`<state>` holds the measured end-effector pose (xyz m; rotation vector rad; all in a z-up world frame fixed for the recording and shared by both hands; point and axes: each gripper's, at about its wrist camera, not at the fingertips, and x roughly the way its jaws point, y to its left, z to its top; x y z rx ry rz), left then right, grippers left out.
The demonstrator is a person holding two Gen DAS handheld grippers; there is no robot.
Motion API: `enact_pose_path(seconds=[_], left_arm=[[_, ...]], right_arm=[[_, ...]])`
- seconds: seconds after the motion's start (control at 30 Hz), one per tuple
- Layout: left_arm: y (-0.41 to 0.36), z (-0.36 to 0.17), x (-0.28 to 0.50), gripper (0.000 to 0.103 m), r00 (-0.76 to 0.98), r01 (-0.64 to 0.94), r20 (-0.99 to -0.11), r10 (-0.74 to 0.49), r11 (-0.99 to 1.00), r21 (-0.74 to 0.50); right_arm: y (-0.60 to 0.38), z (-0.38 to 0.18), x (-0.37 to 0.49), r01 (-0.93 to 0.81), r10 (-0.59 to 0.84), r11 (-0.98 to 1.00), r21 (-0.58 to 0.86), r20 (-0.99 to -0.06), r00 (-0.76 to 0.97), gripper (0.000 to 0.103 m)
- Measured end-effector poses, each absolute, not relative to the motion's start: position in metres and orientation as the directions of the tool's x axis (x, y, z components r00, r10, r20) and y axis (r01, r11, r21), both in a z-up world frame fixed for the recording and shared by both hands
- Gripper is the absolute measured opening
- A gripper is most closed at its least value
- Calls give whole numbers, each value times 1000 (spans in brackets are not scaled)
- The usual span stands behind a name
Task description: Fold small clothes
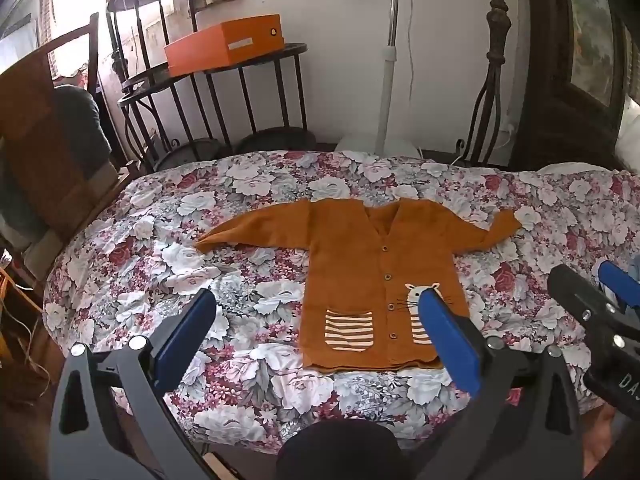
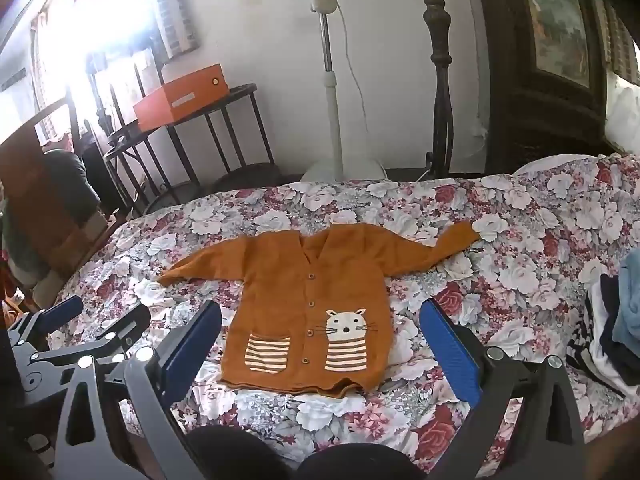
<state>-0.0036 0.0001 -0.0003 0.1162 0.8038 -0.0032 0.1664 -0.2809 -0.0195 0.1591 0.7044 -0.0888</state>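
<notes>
A small rust-orange cardigan (image 1: 360,264) (image 2: 296,304) lies flat and face up on the floral bedspread (image 1: 192,248) (image 2: 500,264), both sleeves spread out sideways. It has wooden buttons, a striped pocket and a white cat face. My left gripper (image 1: 320,304) hangs open above the near edge of the bed, its right pad in front of the cat pocket. My right gripper (image 2: 320,316) is open too, its blue pads either side of the cardigan's hem without touching it. Each gripper shows at the edge of the other's view.
A pile of other clothes (image 2: 612,320) lies at the bed's right end. Behind the bed stand a metal side table (image 1: 224,92) with an orange box (image 1: 226,46), a white fan stand (image 1: 390,80), a dark post (image 1: 494,60) and a wooden chair (image 1: 44,120) at left.
</notes>
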Motion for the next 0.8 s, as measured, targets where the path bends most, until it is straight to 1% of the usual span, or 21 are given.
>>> enact_pose_path(seconds=[0.8], left_arm=[[2,-5,-5,98,694,42,-718,47,993,106]], right_arm=[[-281,-22,164,134,-24,984,120,-648,761,100]])
